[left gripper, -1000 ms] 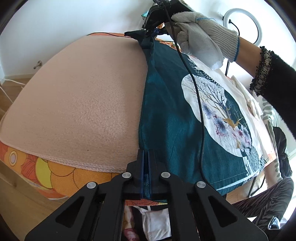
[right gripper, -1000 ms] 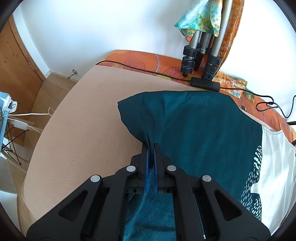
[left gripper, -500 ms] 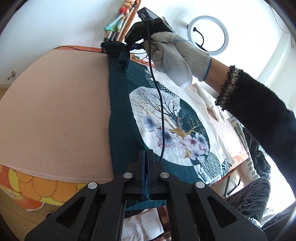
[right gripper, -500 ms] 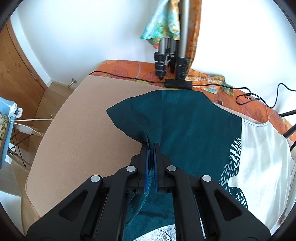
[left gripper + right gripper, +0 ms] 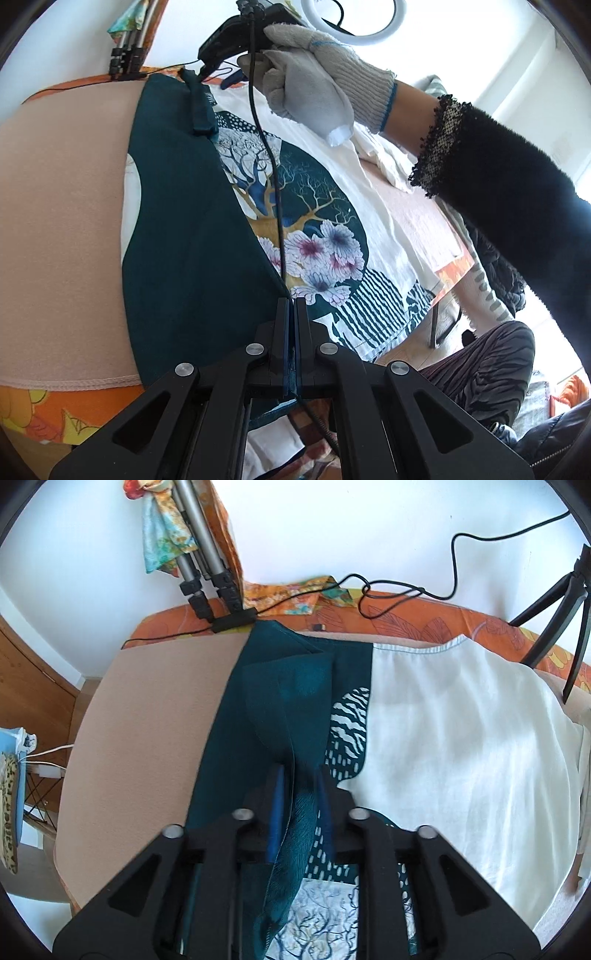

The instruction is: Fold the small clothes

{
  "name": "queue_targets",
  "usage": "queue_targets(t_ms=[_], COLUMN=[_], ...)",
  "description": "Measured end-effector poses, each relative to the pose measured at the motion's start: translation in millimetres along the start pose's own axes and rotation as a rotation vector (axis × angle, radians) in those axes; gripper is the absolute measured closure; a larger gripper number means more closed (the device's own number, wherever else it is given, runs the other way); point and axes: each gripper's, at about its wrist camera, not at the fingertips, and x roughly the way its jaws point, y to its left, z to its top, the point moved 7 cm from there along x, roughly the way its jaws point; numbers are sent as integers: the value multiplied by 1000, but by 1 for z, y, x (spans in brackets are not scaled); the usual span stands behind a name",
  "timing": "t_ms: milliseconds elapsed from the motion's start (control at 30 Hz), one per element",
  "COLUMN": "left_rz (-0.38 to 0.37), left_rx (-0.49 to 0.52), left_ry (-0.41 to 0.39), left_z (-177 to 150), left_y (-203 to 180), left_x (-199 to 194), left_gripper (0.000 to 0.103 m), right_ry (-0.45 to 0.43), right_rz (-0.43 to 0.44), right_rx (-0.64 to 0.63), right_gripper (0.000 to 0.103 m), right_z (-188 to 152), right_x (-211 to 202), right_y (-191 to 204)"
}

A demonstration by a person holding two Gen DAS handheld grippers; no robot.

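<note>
Left gripper (image 5: 291, 308): fingers pressed together, a teal edge of the shirt (image 5: 192, 240) clamped between the blue pads. Right gripper (image 5: 300, 775): fingers seen apart in its own view, a teal fold of cloth lying loose between them; firm contact cannot be told. The shirt is spread on the pink blanket (image 5: 62, 206), teal side panel folded over toward the tree-and-flower print (image 5: 306, 229). The gloved right hand (image 5: 314, 81) is held above the shirt's far end.
</note>
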Motion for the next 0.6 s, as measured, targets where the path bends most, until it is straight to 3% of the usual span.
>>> queue_targets(t_ms=[33,167,300,367,433,500,600], left_rz=[3,-27,7,67,100,128,202], left_rx=[2,-21,8,9,-51,-101,-75], left_ry=[15,22,-53,-108,-131,-85,13], left_z=[-2,-5,-1,3,6,6,-4], left_y=[0,-1,-1,9,27,44,53], left_x=[3,-1,-21,-31,-34,-24,-3], left_gripper=[99,82,80,80,80,80,80], right_ry=[-13,-64,-101,-100,-82,-62,-28], right_rz=[-25,-77,19,60,93,102,124], right_rx=[0,2,-94,-156,-196,-198,-160], right_gripper=[47,45,45,49,60,61,61], right_z=[0,2,-6,-12,-17,-19,-18], right_x=[-3,-21,-35,-32,-22,-8,14], right_y=[-6,-26,-3,17,39,54,65])
